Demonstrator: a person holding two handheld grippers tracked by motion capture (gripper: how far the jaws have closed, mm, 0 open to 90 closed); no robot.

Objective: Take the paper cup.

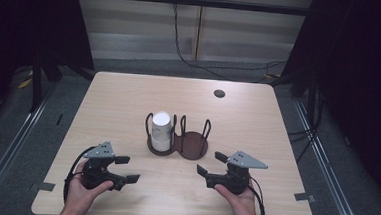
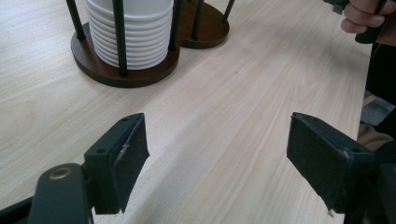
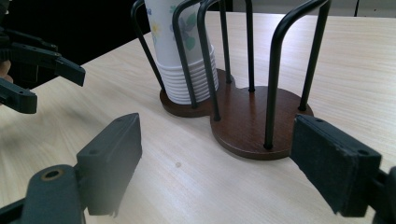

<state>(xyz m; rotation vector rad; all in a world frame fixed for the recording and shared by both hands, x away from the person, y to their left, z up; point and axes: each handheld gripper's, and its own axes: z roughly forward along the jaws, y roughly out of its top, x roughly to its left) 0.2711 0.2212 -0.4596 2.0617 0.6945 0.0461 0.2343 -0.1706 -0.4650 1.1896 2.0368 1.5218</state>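
**At table centre: cup stack waits, both grippers empty**

Mid-table stands a dark wooden two-bay cup holder with black wire uprights. Left bay holds a stack of white paper cups, floral print on the top cup visible in the right gripper view; right bay is bare. Cable grommet at the far right of the light wood table.

Left gripper sits near-left, jaws wide, nothing between them, pointing toward the holder's base. Right gripper near-right, jaws wide too, empty, aimed at the holder. Both well short of the holder, held by hands at the near edge.

Step, as I read it: approach, no contact yet. Likely next: one gripper moves in on the cup stack, probably gripping the top cup above the wire uprights, lifting straight up so it clears them; the other may need to steady the base.
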